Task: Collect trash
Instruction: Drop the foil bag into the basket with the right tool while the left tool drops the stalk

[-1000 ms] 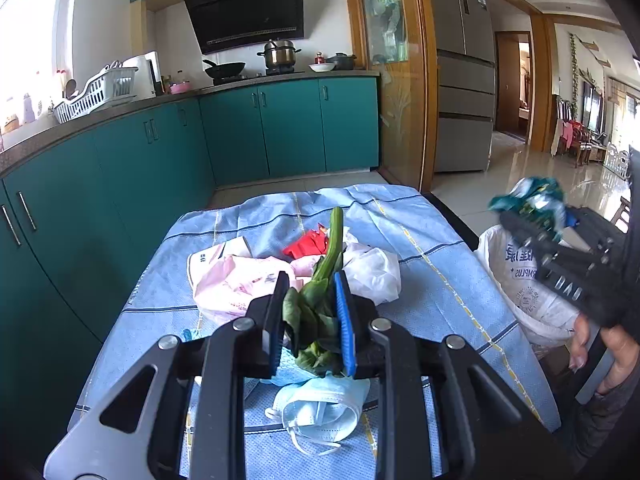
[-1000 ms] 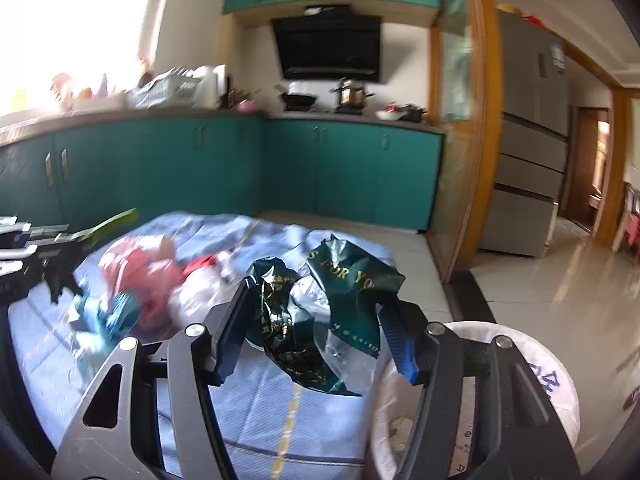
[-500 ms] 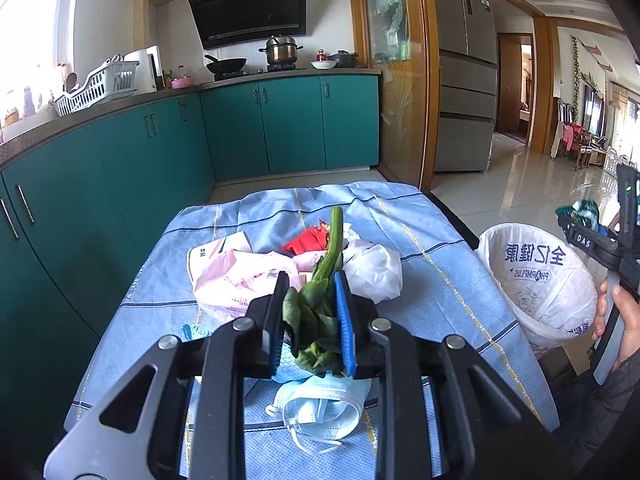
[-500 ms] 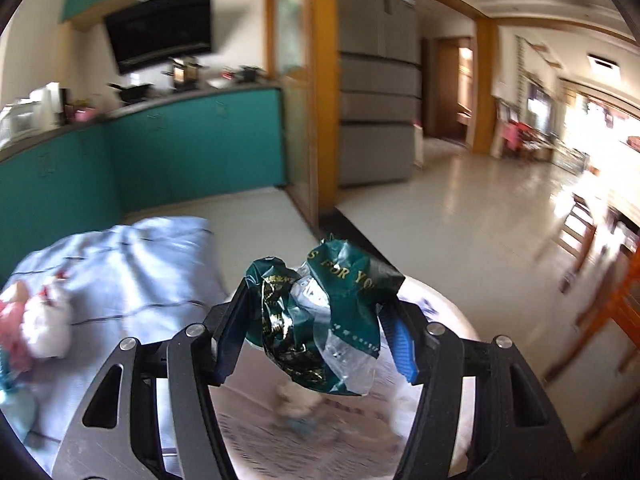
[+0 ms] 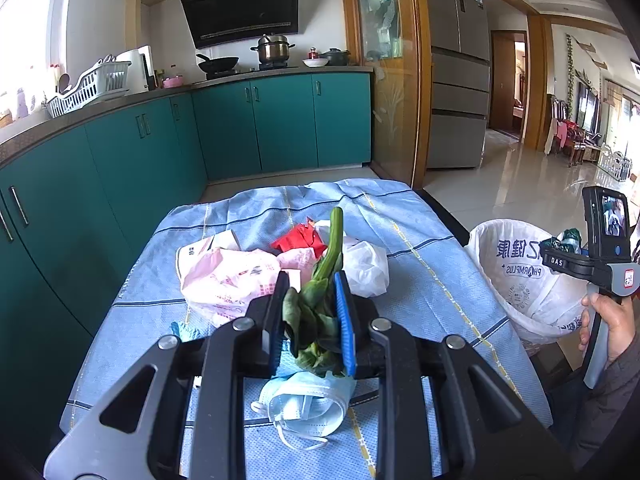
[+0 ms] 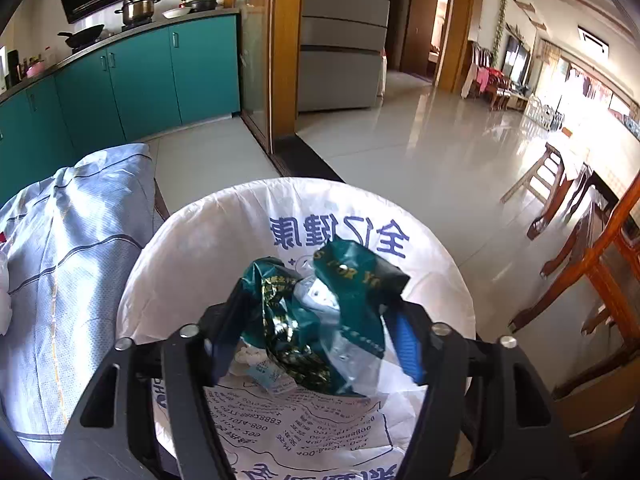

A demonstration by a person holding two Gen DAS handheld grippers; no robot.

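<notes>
Crumpled dark-green foil wrapper (image 6: 320, 320) – pinched in the right gripper (image 6: 316, 340) above the white-lined bin (image 6: 224, 224). Left gripper (image 5: 310, 316) clamps a limp green vegetable stalk (image 5: 334, 240) – pointing far.

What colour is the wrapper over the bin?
Dark green with gold lettering and a clear patch; the wrapper shows best in the right wrist view.

"PHARMPLUS" on the bin liner (image 5: 520, 270); "DAS" on the right tool (image 5: 557, 261).
</notes>
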